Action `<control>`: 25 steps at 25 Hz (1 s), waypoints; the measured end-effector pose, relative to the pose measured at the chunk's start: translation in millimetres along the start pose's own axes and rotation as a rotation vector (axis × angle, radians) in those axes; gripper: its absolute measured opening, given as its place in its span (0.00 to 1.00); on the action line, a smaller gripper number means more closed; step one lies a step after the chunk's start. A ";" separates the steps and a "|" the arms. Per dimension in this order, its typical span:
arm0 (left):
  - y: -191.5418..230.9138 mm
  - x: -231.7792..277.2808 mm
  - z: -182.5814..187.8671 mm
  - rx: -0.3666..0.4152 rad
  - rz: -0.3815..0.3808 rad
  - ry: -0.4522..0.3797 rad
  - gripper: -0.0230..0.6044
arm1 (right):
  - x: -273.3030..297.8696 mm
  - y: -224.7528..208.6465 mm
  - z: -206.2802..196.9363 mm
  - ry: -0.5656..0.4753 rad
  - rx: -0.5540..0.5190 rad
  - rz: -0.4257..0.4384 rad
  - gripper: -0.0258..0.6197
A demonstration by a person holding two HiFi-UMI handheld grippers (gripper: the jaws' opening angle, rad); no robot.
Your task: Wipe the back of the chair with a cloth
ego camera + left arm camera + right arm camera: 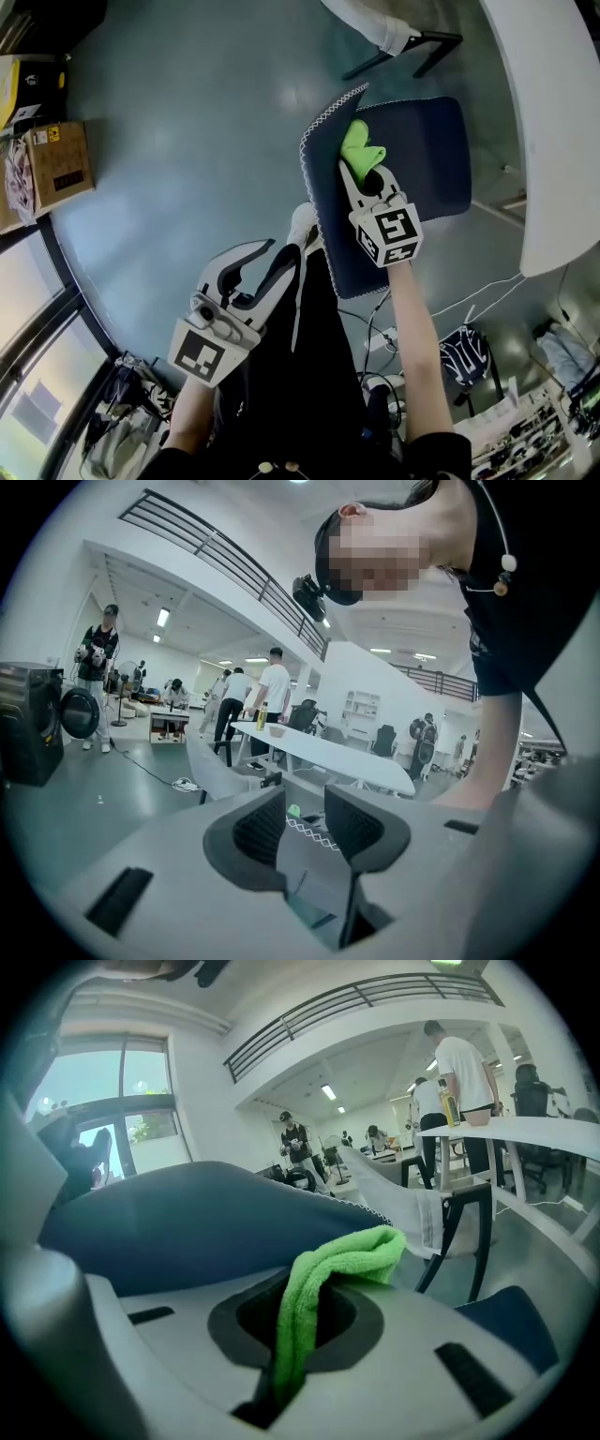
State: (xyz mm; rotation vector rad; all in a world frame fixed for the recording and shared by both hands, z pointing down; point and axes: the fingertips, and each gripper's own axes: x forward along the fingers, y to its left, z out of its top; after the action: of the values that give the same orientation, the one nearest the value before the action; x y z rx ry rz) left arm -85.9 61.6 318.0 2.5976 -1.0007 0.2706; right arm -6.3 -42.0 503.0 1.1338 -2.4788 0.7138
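A dark blue chair stands below me, its backrest (328,202) edged with white zigzag stitching and its seat (427,155) to the right. My right gripper (360,174) is shut on a bright green cloth (360,147) that lies against the top of the backrest. In the right gripper view the cloth (323,1283) folds out from between the jaws, with the backrest (187,1227) right behind it. My left gripper (251,270) hangs lower left, apart from the chair, open and empty. Between its fingers (258,829) the stitched chair edge (314,834) shows.
Cardboard boxes (56,164) stand at the far left. A white table (553,122) curves along the right. Another chair's black legs (403,49) are beyond the blue seat. Cables and a bag (466,354) lie on the floor near my feet. Several people stand around a far table (319,752).
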 end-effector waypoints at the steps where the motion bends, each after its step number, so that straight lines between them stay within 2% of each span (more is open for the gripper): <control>1: -1.0 0.9 -0.2 0.001 -0.004 0.002 0.25 | -3.8 3.3 -1.0 -0.001 0.004 0.010 0.07; 9: -9.2 12.9 -1.4 0.003 -0.032 0.008 0.25 | -31.8 19.3 -17.2 0.020 0.068 0.087 0.07; 17: -12.8 18.4 -0.1 0.008 -0.048 0.011 0.25 | -63.7 36.3 -48.6 0.097 0.047 0.136 0.07; 25: -25.4 24.8 0.1 0.020 -0.059 0.014 0.25 | -83.4 44.1 -62.6 0.142 0.033 0.175 0.07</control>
State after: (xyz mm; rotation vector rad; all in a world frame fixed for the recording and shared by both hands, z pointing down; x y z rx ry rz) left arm -50.4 64.0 319.0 2.6343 -0.9190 0.2852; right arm 17.6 68.7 501.1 0.8525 -2.4737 0.8553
